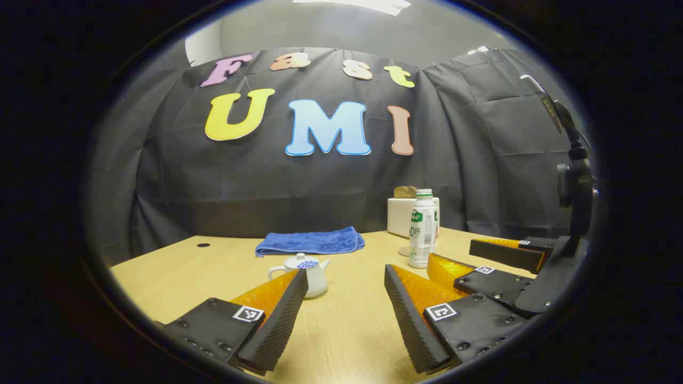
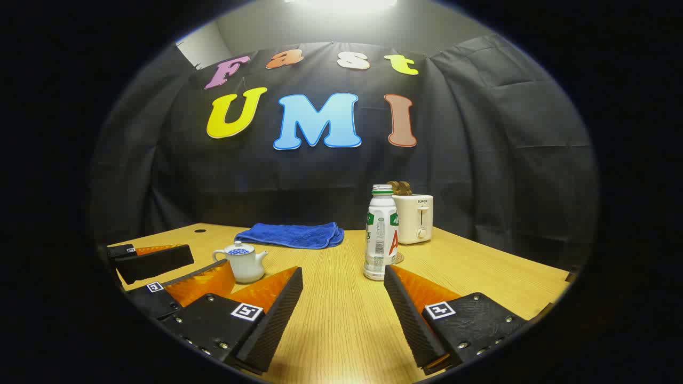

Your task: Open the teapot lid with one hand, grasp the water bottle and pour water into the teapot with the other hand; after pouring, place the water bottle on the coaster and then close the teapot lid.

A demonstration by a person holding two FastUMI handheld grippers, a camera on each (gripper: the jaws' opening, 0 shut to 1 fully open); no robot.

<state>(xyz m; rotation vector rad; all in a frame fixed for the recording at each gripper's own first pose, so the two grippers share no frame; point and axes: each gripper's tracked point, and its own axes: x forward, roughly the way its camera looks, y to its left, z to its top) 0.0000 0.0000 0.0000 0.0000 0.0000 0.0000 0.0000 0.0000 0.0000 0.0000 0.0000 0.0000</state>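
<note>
On the light wooden table (image 2: 341, 320), going left to right in the right gripper view, the left gripper (image 2: 181, 269) comes in at the left edge, low over the wood with its fingers spread and nothing between them. Just beyond it stands the small white teapot (image 2: 243, 262), lid (image 2: 239, 249) seated, the lid patterned in blue, spout turned to the right. Behind the teapot a folded blue towel (image 2: 291, 235) lies near the back edge. Right of centre the water bottle (image 2: 380, 232) stands upright: white body, green cap, a label with green patches, a barcode and a large red character too partial to read. At its base a coaster (image 2: 398, 258) peeps out just behind and to the right; whether they touch I cannot tell. Farther back sits a cream toaster (image 2: 415, 218) with slices of bread in its slots and small dark lettering on its front, too small to read surely. The right gripper (image 2: 344, 296) hangs wide open and empty, its fingers bracketing bare wood in front of the bottle.

In the left gripper view, the left gripper (image 1: 346, 296) is likewise wide open and holds nothing; the teapot (image 1: 305, 273) stands just beyond its left finger, half hidden by it. The towel (image 1: 310, 241) lies behind, the bottle (image 1: 423, 228) to the right before the toaster (image 1: 401, 216), the coaster (image 1: 404, 250) by its foot. The right gripper (image 1: 480, 261) enters from the right, open, close beside the bottle without gripping it.
</note>
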